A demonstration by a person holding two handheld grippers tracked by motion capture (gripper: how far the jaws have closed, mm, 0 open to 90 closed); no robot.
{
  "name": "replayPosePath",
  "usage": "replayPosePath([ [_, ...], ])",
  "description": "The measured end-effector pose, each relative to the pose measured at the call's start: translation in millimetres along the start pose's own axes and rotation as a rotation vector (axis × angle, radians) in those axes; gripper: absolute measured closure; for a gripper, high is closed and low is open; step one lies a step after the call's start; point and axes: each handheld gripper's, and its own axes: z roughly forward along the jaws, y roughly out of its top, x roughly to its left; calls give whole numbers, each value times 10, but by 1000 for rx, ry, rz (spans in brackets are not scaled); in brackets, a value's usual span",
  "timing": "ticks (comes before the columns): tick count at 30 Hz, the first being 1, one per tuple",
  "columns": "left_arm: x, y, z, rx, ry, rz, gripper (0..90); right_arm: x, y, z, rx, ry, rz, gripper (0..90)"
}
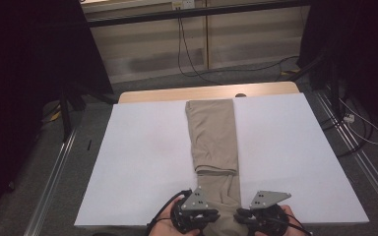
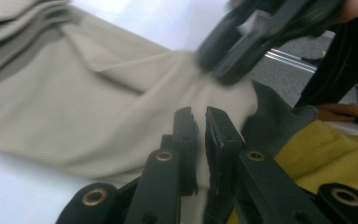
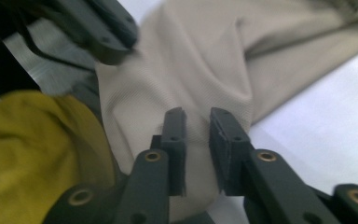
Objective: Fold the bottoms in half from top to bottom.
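Beige trousers (image 1: 213,142) are laid lengthwise down the middle of a white table (image 1: 142,157), folded narrow, with a fold edge seen across them below the middle and the near end reaching the table's near edge. In the high view both grippers are seen at that near end, the left gripper (image 1: 203,220) at the cloth's left edge and the right gripper (image 1: 242,217) at its right edge, each topped by a grey plate; jaw gaps are hidden there. In the left gripper view the left gripper (image 2: 201,122) is shown with jaws set to a narrow slit above the cloth (image 2: 88,102), no fabric seen pinched between the tips; the right gripper (image 2: 242,51) is seen farther off, blurred, touching the cloth's edge. In the right gripper view the right gripper (image 3: 197,122) is shown with a slightly wider gap, beige fabric (image 3: 205,60) seen through it, pads not pressing it; the left gripper (image 3: 107,32) sits at the upper left by the cloth's corner. A yellow garment (image 3: 28,140) on the person is caught by both gripper views, not by the high view. Cables (image 1: 187,54) on the floor beyond the table are caught by the high view alone. No readable writing or brand is found. The fabric is plain, finely woven, softly creased.
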Motion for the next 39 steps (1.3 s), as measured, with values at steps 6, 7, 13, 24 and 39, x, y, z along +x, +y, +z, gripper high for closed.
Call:
replayPosePath([
  [6,-85,-23,118,65,-2,74,712,-1,14,16,-5,-20,-3,792],
  [7,-83,-46,160,90,14,80,643,1,13,15,-6,-19,2,788],
  [13,-124,-41,182,92,94,196,760,21,23,-13,-26,-43,-4,654],
  [24,10,-77,-90,62,-5,24,900,24,-38,-93,4,71,67,900],
  [39,203,-71,-249,9,97,-24,621,-28,35,-174,-14,34,71,667],
])
